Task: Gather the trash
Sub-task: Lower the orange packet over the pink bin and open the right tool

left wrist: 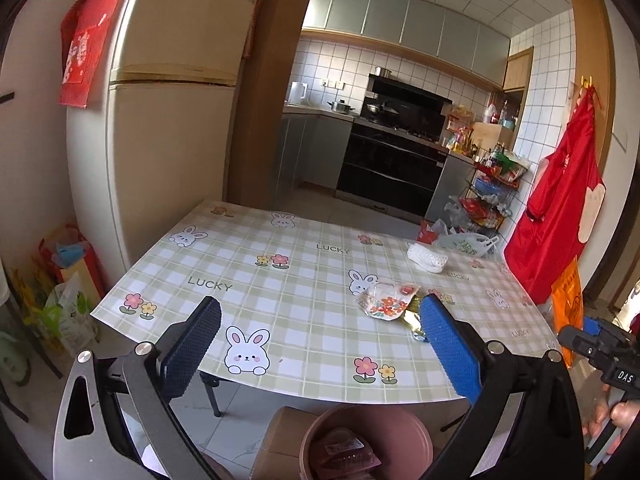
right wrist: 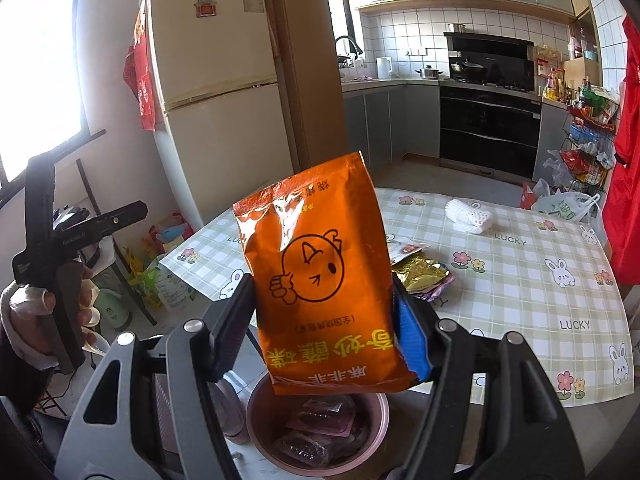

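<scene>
One worktop (left wrist: 248, 264) in a checked bunny cloth is carrying three loose pieces of trash: one white foam net (left wrist: 426, 257) lying toward the far right corner, one clear flowered wrapper (left wrist: 386, 302) sitting nearer the right edge, and one crumpled gold wrapper (right wrist: 422, 274) touching it on the near side. One pink bin (right wrist: 320, 432) is standing on the floor just below the near edge, holding several clear plastic packets. One orange snack bag (right wrist: 320, 276) is hanging upright over that bin, clamped at its lower part in the right tongs (right wrist: 320, 344), its pads pressing on both sides. The left tongs (left wrist: 320, 336) are standing wide apart with nothing between them, above the near edge.
</scene>
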